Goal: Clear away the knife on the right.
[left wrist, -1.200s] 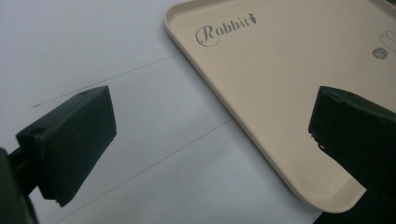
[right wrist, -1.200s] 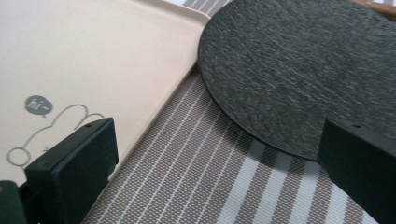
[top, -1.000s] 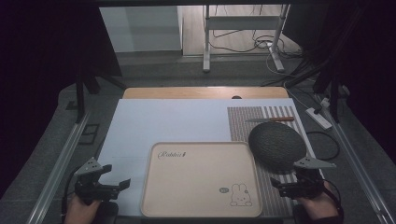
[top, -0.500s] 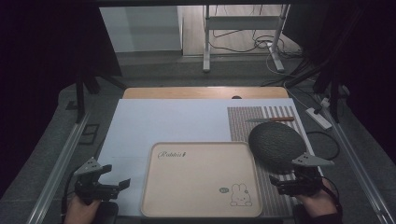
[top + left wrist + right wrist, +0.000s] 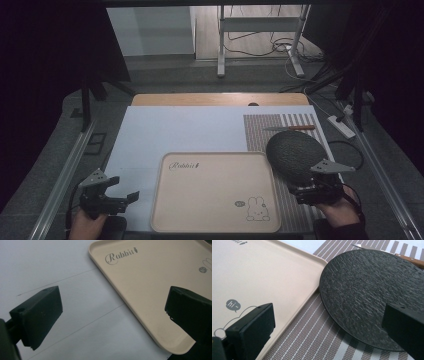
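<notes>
Right gripper [image 5: 316, 189] has edged toward dark plate [image 5: 296, 154] just ahead, jaws apart; left gripper [image 5: 111, 199] unchanged, open, nothing grasped.

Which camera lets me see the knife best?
The high view: the whole knife lies on the striped mat behind the black plate. The right gripper view catches just its blade tip and part of the wooden handle past the plate's rim.

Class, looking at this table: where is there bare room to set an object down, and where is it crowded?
Free: the white sheet left of the striped mat and behind the beige tray; also the tray's own bare floor. Crowded: the mat, where the dark round plate, the knife and the right gripper sit close together.
</notes>
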A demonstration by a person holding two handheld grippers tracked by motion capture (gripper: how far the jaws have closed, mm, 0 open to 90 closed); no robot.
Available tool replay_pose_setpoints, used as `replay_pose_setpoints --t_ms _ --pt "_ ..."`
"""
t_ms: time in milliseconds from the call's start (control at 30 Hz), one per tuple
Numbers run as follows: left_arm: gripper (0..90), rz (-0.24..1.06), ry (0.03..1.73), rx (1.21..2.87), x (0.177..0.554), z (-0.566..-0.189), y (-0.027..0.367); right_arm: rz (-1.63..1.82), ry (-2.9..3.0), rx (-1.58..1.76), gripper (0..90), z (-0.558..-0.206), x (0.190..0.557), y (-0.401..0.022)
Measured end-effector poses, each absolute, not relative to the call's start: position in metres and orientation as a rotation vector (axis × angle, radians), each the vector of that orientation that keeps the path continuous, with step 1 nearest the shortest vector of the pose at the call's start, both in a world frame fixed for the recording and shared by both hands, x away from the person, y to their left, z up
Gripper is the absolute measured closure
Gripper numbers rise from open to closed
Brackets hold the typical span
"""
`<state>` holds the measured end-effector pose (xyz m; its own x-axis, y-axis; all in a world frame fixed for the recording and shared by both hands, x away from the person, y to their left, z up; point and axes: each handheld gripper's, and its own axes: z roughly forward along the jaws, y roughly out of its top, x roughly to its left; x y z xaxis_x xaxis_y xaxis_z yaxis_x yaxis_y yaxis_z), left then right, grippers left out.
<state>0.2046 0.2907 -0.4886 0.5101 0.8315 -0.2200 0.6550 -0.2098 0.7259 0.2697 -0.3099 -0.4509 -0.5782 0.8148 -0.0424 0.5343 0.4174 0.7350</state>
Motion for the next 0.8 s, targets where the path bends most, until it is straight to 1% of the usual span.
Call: replay_pose_setpoints --t_ms 533,800 --pt "1.7 0.274 1.228 1.941 0.205 -0.489 0.291 0.956 2.307 1.101 0.0 -0.453 0.288 -0.305" --pt "1.8 0.274 1.233 1.940 0.205 -0.489 0.291 0.962 2.315 1.128 0.0 -0.455 0.306 -0.308"
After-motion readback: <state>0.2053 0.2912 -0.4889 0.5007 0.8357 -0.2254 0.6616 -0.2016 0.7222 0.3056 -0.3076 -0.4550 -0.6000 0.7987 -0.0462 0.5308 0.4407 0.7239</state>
